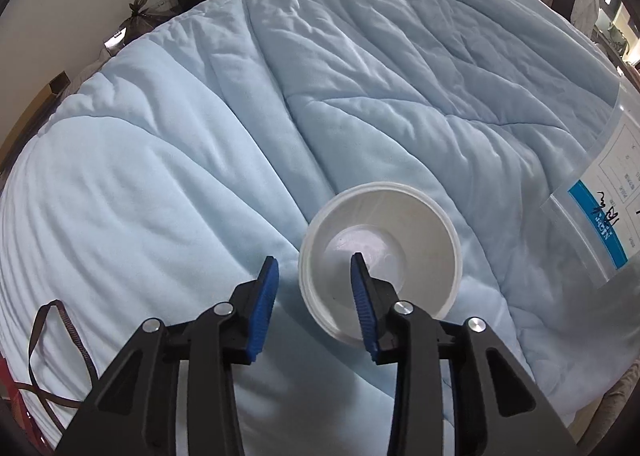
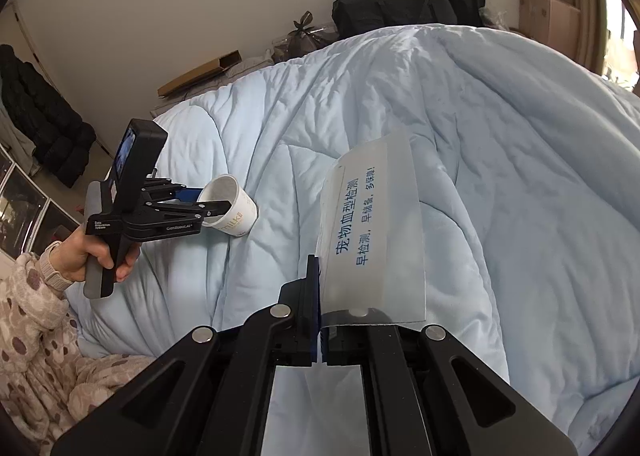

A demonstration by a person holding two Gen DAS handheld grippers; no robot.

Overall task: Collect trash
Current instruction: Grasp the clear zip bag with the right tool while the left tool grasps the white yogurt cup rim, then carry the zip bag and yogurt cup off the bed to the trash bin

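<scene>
**Cup rim between the left fingers, pouch held in the right**

The white paper cup (image 1: 379, 264) lies tipped on the pale blue quilted duvet (image 1: 200, 159) of the bed, its mouth facing the left gripper (image 1: 316, 268). One blue-padded finger sits inside the cup, the other outside, so the near wall stands between them; they are part-closed, and I cannot tell whether the pads press on it yet. The cup's long axis runs away from the fingers, toward the bed's middle. The right gripper (image 2: 318, 292) is farther off, its fingers clamped on a frosted plastic pouch with blue lettering (image 2: 372, 232), which hangs just beside the cup. A brown strap (image 1: 56, 340) lies well apart; nothing blocks a lift.
</scene>
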